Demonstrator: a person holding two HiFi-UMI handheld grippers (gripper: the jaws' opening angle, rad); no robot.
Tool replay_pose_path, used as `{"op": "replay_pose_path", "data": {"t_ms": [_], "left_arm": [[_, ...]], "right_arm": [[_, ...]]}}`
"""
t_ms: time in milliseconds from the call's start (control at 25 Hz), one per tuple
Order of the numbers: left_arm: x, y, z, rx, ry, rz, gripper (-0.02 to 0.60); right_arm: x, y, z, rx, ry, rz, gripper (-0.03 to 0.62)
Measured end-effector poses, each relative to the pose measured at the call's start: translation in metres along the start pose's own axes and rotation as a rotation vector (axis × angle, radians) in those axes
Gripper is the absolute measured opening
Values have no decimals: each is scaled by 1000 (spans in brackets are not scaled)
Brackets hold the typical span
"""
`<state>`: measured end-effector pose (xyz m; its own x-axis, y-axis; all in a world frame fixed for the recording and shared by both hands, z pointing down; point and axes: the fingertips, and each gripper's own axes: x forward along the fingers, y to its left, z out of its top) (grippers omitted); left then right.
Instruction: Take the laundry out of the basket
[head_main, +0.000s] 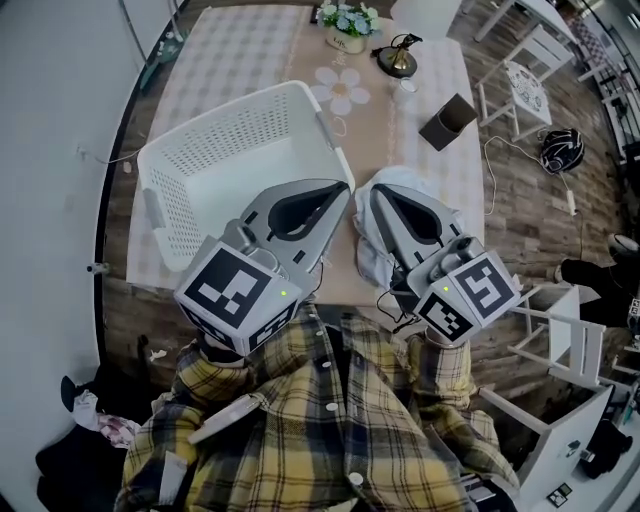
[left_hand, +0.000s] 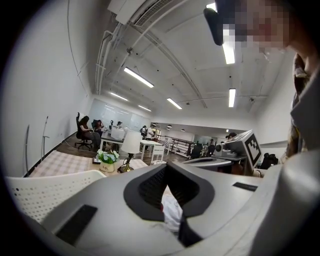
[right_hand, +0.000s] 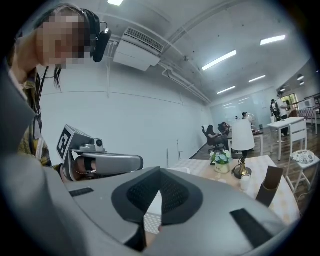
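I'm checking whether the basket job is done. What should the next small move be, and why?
Probably draw both back toward you and stop. The basket shows only bare mesh inside, and the pale garment already lies on the table to its right. The left tongs and right tongs are shut, tips near each other by the basket's corner; whether they pinch cloth is unclear.

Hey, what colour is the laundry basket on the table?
White, with perforated sides; the laundry basket shows best in the head view.

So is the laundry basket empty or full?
Empty, as far as it shows: the basket is bare inside; the pale garment lies outside it on the table.
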<state>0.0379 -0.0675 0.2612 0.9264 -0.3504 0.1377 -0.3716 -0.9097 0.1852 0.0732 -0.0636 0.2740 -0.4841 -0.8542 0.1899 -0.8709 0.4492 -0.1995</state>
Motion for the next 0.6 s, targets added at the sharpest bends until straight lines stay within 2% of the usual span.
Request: {"op": "replay_pose_path", "data": {"t_ms": [600], "left_arm": [[-6,6,-5,-9,5,23,18]], "right_arm": [[0,2,-6,0,28,-9,-8]]}}
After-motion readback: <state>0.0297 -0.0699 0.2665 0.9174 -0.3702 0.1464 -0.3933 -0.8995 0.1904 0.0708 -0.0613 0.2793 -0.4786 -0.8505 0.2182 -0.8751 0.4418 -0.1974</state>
